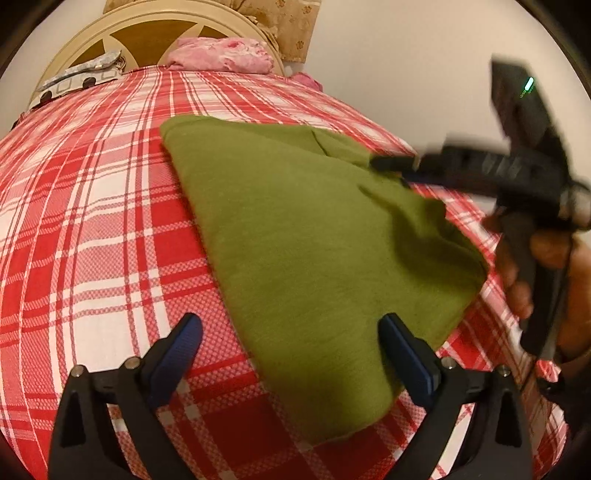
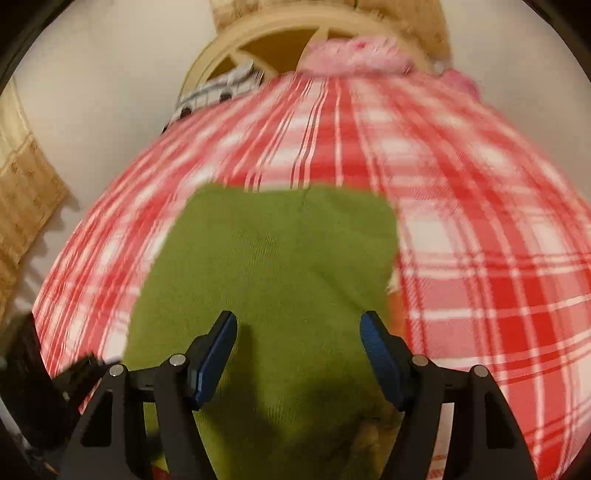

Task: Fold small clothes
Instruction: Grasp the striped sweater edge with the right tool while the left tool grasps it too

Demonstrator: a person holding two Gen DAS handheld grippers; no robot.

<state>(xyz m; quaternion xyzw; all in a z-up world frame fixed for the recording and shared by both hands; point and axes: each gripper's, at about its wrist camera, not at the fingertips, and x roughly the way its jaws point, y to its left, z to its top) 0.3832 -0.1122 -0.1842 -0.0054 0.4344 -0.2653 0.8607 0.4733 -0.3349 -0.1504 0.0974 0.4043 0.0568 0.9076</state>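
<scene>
A green cloth [image 1: 306, 258] lies folded flat on a bed with a red and white plaid sheet [image 1: 92, 221]. In the left wrist view the cloth runs from the middle of the bed toward the near right, its lower corner reaching between the two blue-padded fingers of the left gripper [image 1: 290, 356]. The jaws of that gripper stand wide apart and grip nothing; its left finger [image 1: 177, 362] is over bare sheet and its right finger is over the cloth's edge.

The right gripper [image 1: 391, 164] shows in the same view, blurred, coming in from the right with its tip at the far right edge of the cloth, where the fabric is slightly rumpled. A hand [image 1: 524, 273] grips its handle. From this side view it cannot be told how the jaws stand.

The right wrist view shows it plainly: the right gripper [image 2: 299, 354] has its jaws spread wide over the cloth [image 2: 280, 258], with green fabric filling the gap between the fingers but not pinched. This view is blurred. The plaid sheet [image 2: 480, 221] spreads around the cloth on both sides.

At the head of the bed stands a cream headboard [image 1: 147, 26], with a pink pillow [image 1: 221, 53] against it and a patterned grey one [image 1: 77, 79] to its left
</scene>
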